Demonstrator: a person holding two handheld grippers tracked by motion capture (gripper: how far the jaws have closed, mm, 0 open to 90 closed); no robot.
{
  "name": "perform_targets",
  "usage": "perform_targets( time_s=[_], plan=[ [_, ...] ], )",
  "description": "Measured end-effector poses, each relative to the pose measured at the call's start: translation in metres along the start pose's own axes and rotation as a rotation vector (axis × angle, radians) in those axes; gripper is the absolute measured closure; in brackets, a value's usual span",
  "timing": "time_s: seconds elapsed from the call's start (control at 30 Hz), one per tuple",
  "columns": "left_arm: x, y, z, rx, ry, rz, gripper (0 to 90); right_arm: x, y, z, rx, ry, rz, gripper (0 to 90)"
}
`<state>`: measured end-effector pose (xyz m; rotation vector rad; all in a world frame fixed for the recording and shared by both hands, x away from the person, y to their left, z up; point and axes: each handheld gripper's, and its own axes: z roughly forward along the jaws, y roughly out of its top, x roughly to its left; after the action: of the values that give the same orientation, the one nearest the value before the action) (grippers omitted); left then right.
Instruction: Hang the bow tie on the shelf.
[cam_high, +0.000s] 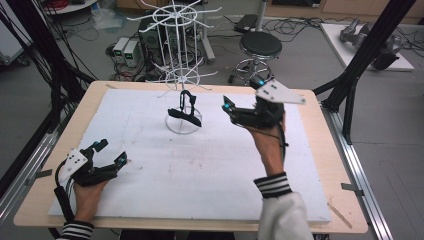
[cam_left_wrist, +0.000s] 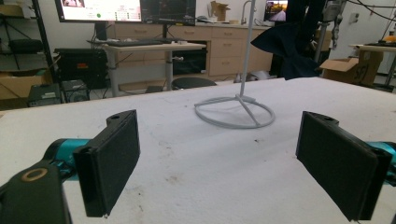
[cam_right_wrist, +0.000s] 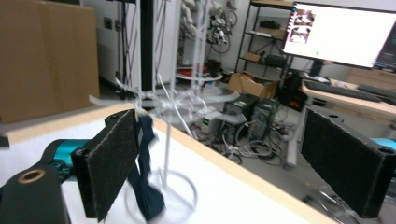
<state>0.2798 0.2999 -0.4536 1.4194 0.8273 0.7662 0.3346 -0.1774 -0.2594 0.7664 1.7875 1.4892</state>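
My right gripper (cam_high: 240, 111) hangs with jaws apart and empty, the dark strap (cam_high: 184, 114) on the white wire stand (cam_high: 181, 75) just beyond its left pad, so I'd square up slowly, left gripper (cam_high: 111, 154) spread and idle.
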Motion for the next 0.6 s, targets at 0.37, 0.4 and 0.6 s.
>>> perform_targets(
  time_s=[0.37,0.4,0.6],
  plan=[
    [-0.001,0.000,0.000,0.000,0.000,0.007,14.0,-0.011,-0.080,-0.094,-0.054,-0.100,0.017,11.1],
    [-0.001,0.000,0.000,0.000,0.000,0.007,14.1,-0.011,-0.089,-0.099,-0.064,-0.106,0.031,11.1],
    [-0.001,0.000,0.000,-0.001,0.002,0.006,14.0,-0.014,-0.139,-0.116,-0.091,-0.152,0.072,11.1]
  ],
)
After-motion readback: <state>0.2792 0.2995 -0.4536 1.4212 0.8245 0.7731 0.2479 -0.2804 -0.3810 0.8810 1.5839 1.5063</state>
